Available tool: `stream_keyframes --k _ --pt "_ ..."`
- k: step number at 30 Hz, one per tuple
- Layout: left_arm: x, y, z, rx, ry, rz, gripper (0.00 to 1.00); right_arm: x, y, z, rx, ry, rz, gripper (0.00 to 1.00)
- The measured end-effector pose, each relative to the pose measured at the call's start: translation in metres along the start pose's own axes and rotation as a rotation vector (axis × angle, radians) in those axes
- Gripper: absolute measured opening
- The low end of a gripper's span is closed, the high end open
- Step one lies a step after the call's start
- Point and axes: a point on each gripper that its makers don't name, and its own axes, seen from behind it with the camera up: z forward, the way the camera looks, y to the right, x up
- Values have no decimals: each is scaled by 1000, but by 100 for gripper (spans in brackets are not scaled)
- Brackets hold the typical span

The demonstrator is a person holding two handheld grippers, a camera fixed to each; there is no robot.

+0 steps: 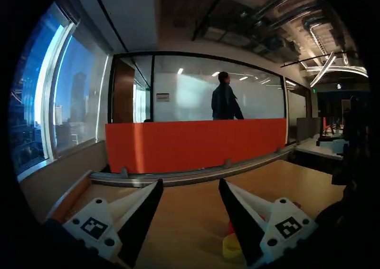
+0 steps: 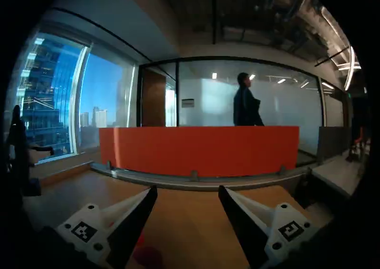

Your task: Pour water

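Well, my left claw (image 1: 190, 183) gapes wide and empty over the tabletop (image 1: 190, 221), aimed at the orange screen (image 1: 190, 145). A yellow cup (image 1: 231, 248) and a red thing (image 1: 231, 227) sit low toward the near edge, half hidden behind its right finger. My right claw (image 2: 187, 190) is just as wide, with a red blob (image 2: 147, 257) beneath. Dropping blind, I could knock them over and spill.

Interior reads dim: blue daylight floods through the window (image 1: 57, 102) at left, ceiling strip lights (image 1: 325, 68) glare, the person (image 1: 224, 99) stands as a dark silhouette, and fisheye distortion bends lines toward shadowed edges.
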Motion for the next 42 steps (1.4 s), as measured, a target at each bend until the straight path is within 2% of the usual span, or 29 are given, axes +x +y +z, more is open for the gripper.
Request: stream_keyframes --k 9,14,17,23,32,42 --pt "1 44 -8 -210 -21 -17 86 2 -47 -7 213 -17 -40 100" --pt "2 61 -16 -299 -28 -35 86 5 -73 -15 329 -14 -31 100" --pt "0 63 -18 -323 -33 -37 86 3 -83 -19 379 -21 -40 100" --pt "-8 64 -21 -349 -50 -20 86 1 -97 -25 433 -38 -71 100" --pt "-27 74 -31 -412 -91 28 86 -17 -112 -37 534 -108 -124 100" --pt "-59 85 -41 -479 -174 77 86 -32 -118 -46 601 -171 -169 100"
